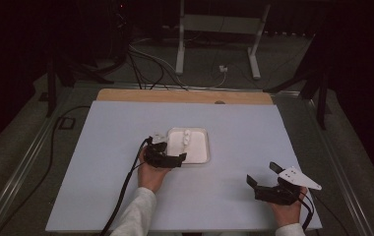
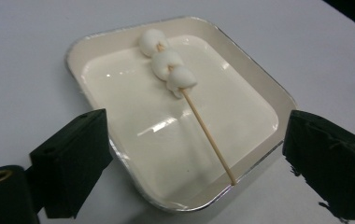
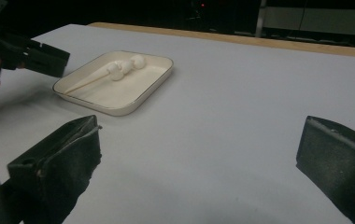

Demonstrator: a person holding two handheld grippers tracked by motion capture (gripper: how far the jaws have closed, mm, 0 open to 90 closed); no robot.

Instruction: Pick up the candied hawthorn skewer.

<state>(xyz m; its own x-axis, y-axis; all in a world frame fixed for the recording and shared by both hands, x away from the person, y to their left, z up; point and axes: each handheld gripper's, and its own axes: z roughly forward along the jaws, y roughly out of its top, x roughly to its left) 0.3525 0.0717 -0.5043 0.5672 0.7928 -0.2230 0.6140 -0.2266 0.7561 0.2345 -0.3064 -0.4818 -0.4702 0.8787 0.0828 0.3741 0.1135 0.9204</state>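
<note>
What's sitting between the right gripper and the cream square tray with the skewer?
Nothing: in the right gripper view, bare pale tabletop runs from the right gripper to the tray.

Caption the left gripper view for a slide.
Left gripper, jaws open, above a white tray holding a skewer of three white dumplings.

You're in a lab or test room set up for recording, not a home. The table (image 1: 126, 162) has a plain white sheet over a wooden board (image 1: 185, 96). Behind it, loose cables (image 1: 145, 61) run across a grey floor (image 1: 209, 54), past a white metal stand (image 1: 219, 29) and black tripod legs (image 1: 77, 69). Dark surroundings.
</note>
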